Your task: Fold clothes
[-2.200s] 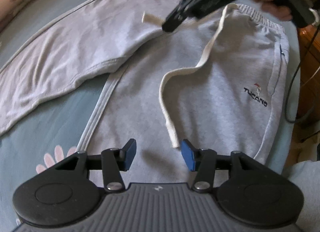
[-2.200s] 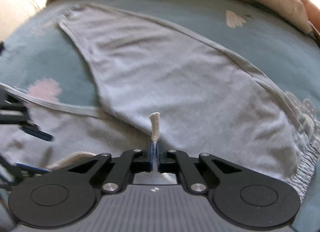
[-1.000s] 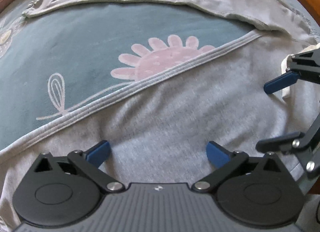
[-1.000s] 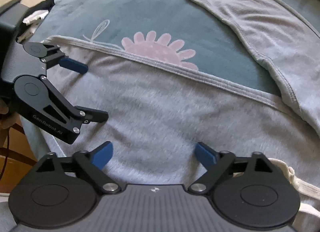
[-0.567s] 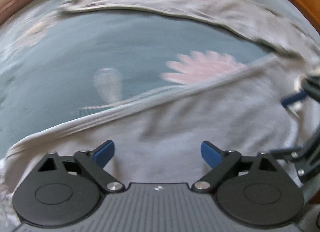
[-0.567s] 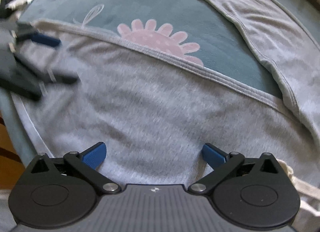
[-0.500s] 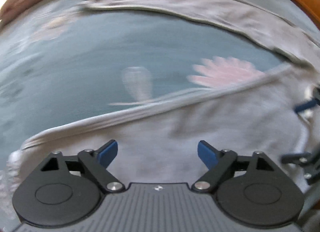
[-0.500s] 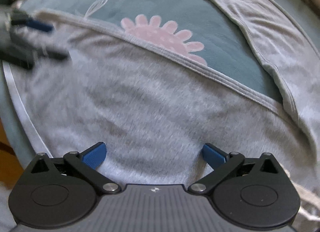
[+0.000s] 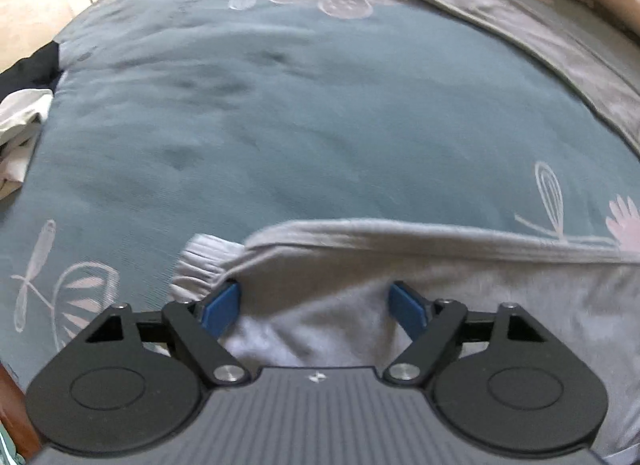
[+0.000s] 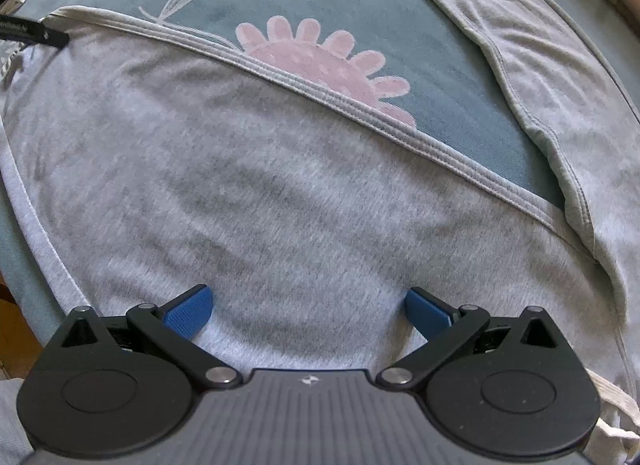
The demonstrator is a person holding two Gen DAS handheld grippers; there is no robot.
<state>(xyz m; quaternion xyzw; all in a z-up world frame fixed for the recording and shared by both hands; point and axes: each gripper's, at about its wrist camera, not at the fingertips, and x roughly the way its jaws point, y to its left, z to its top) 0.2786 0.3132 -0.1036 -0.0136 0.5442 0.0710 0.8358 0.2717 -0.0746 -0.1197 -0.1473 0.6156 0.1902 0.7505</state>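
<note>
wide open stretch of teal blanket (image 9: 320, 105) ahead of the left gripper (image 9: 316, 305), nothing sitting on it, far pant leg (image 9: 540, 37) crossing the top right, rumpled clothes (image 9: 20, 121) piled off the left edge, near pant leg (image 10: 280, 205) filling everything under the right gripper (image 10: 308, 309)

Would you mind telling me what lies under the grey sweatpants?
The grey sweatpants lie on a teal floral bedspread; a pink flower disappears beneath their seam. Anything else beneath is covered.

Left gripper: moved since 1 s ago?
Yes. The left gripper has swept left along the sweatpants leg; the pink flower print slid to the right edge, and the ribbed cuff is now at its left finger.
</note>
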